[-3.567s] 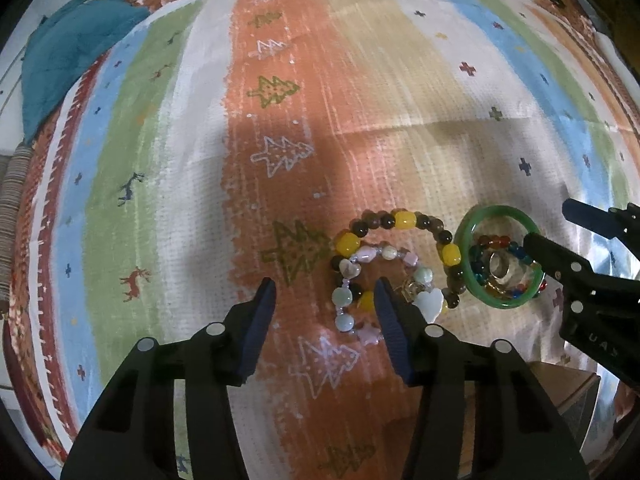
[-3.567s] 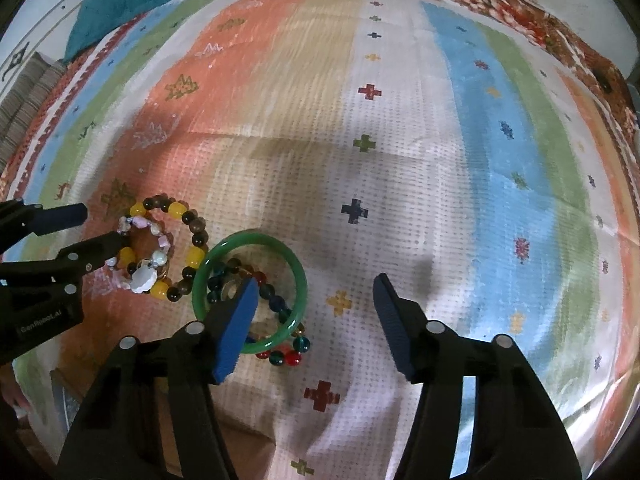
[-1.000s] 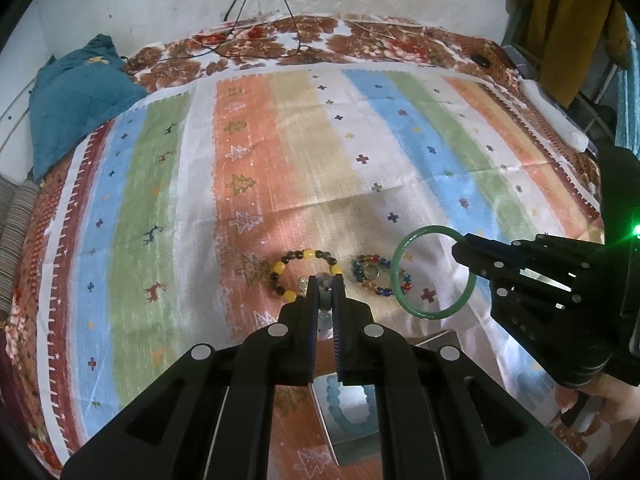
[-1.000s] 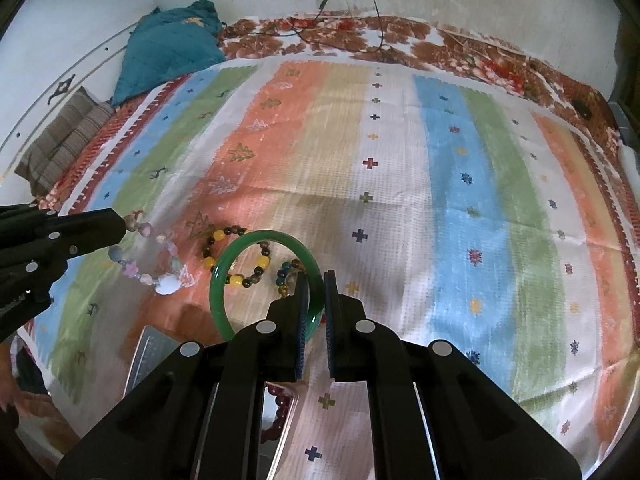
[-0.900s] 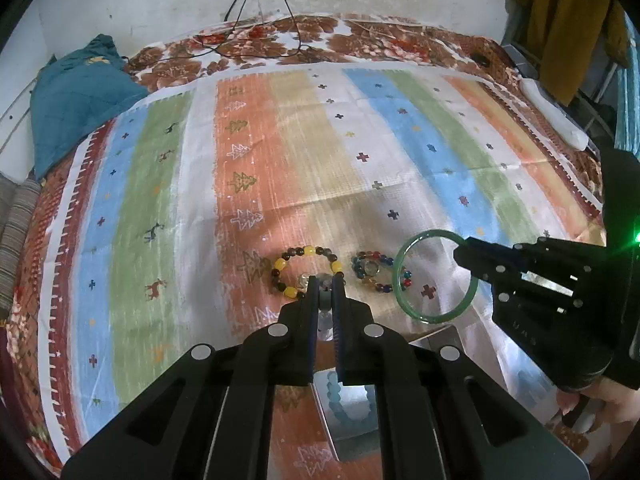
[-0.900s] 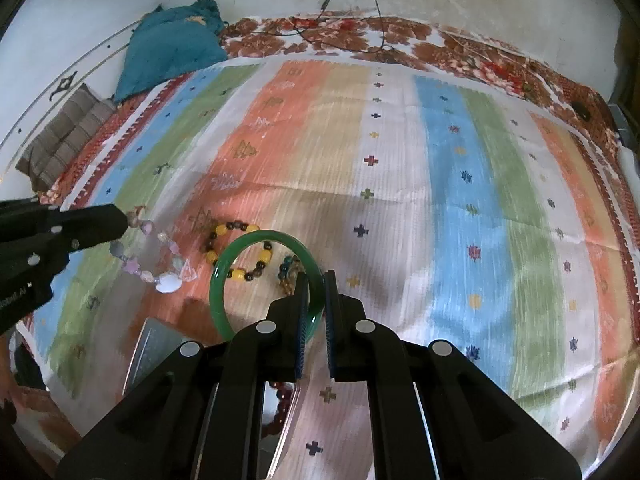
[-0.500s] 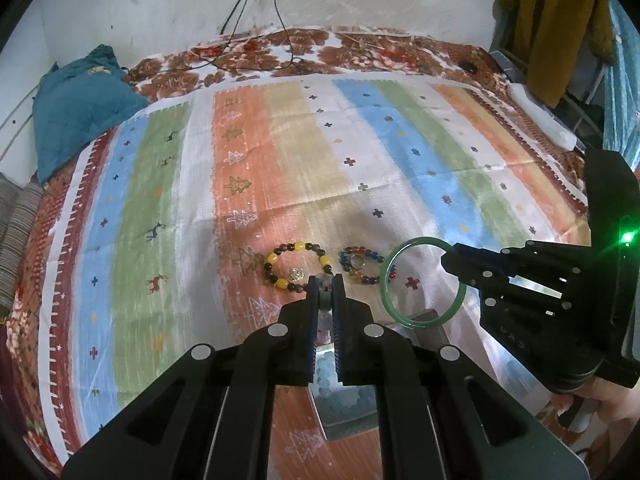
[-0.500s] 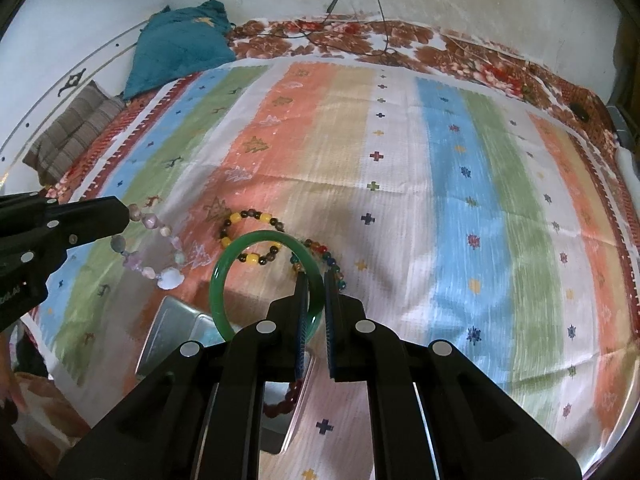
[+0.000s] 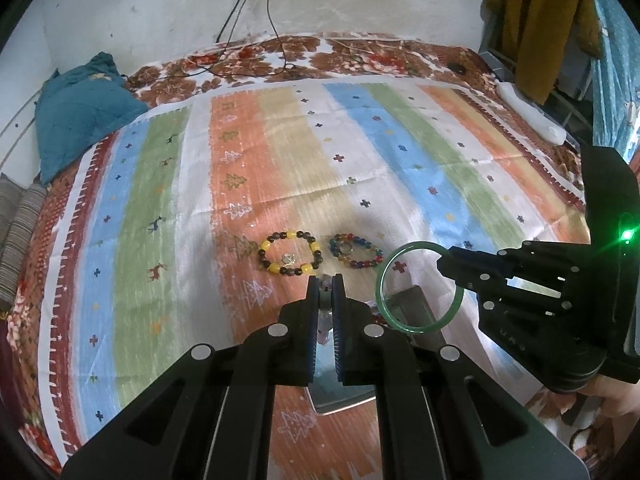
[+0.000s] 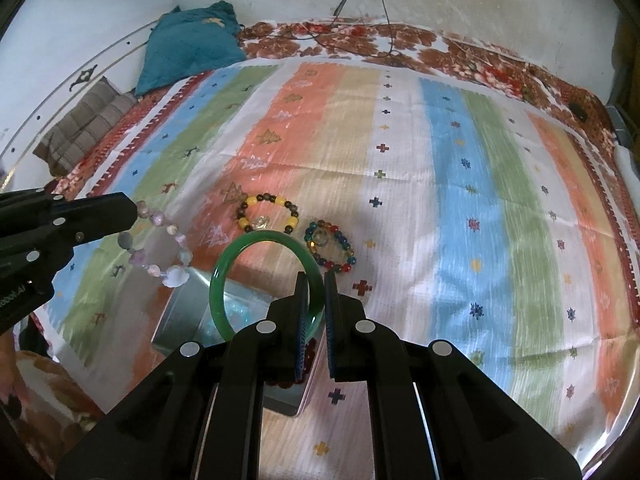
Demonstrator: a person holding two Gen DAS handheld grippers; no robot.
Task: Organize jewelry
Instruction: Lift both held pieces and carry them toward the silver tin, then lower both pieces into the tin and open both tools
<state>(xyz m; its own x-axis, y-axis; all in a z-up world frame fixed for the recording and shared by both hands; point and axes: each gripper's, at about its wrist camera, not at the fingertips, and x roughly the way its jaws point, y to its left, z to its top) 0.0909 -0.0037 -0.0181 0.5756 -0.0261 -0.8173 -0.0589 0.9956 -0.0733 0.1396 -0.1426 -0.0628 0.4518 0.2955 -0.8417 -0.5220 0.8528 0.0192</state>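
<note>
My left gripper [image 9: 326, 280] is shut on a pale pink-and-white bead bracelet [image 10: 160, 254], which dangles from its tips in the air. A green bangle [image 10: 228, 264] stands upright in my right gripper [image 10: 316, 280], which is shut on its rim; the left wrist view shows that bangle [image 9: 420, 286] held at the right. Both pieces hang over a shiny metal tray [image 10: 180, 316] at the near edge of the bed. A yellow-and-brown bead bracelet [image 9: 290, 258] and a multicoloured bead bracelet [image 9: 356, 256] lie side by side on the striped cloth [image 9: 280, 160].
A teal pillow [image 9: 76, 108] and a striped cushion [image 10: 88, 128] sit at the far left. Cables [image 9: 256, 20] trail down the wall onto the floral sheet. A mustard garment [image 9: 536, 20] hangs at the far right. The tray holds pale blue and dark red beads.
Both grippers have drawn back and slightly upward from the cloth, carrying the pale bracelet and the green bangle. More of the metal tray shows beneath them. Both stay shut.
</note>
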